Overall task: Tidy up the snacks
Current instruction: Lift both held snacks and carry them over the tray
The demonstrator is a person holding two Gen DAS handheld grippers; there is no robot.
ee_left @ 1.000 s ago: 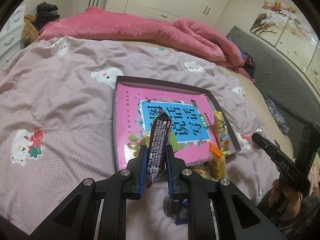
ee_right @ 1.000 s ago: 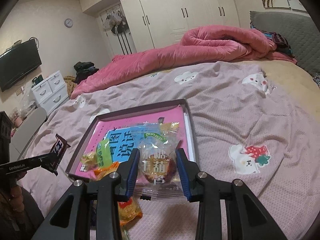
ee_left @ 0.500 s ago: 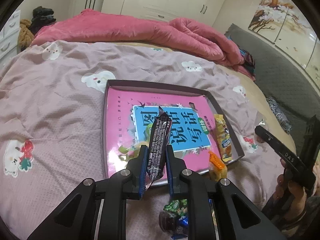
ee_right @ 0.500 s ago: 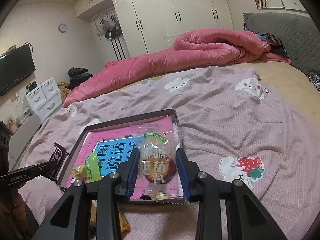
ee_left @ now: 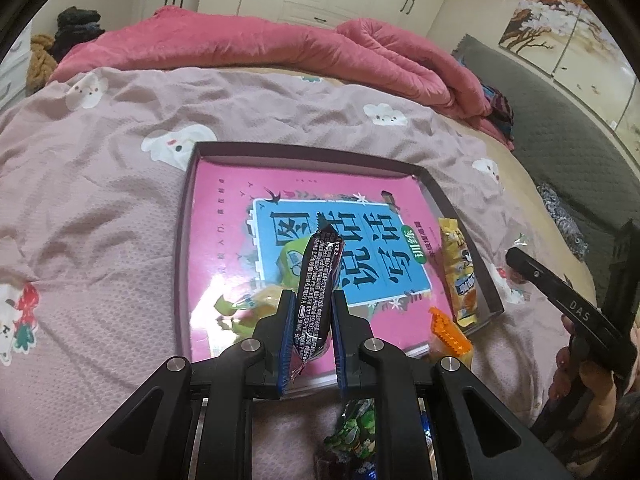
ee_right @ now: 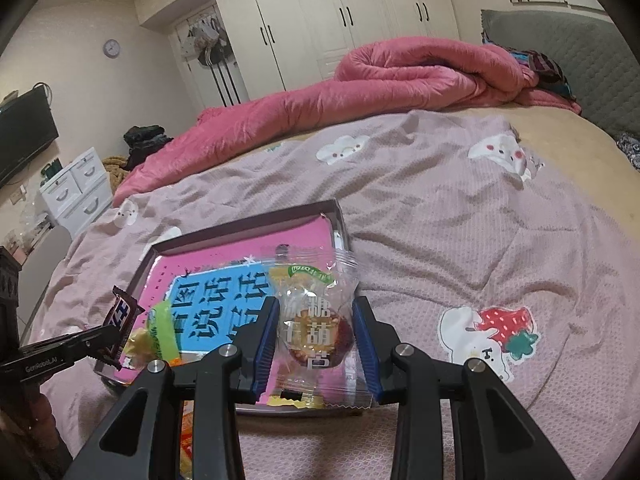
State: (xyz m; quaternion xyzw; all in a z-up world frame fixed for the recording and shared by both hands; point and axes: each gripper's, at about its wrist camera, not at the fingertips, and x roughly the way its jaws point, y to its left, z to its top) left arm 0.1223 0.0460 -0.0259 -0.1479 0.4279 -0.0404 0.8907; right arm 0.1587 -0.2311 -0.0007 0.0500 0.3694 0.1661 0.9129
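While both loads hang above the near end of the tray (ee_left: pixel 188 216), I list the delivery step as in hand.

Item, left claw (ee_left: pixel 312 308): clenched on a dark chocolate bar (ee_left: pixel 318 280), held on end over the tray's near edge.

Item, right claw (ee_right: pixel 314 332): grasping a clear candy packet (ee_right: pixel 312 320) by its sides, above the tray's near right corner.

Item, tray: lies on the bed (ee_right: pixel 460 216), lined with a pink book (ee_left: pixel 320 192); a green-yellow snack (ee_left: pixel 256 300) and a yellow packet (ee_left: pixel 460 276) already lie inside.

Item, unsorted: an orange packet (ee_left: pixel 450 334) at the tray's near edge and a green wrapper (ee_left: pixel 354 436) on the bed below my left claw.

Next move, as I judge it: lower each load over bare book cover, then release, clear of the snacks already placed.
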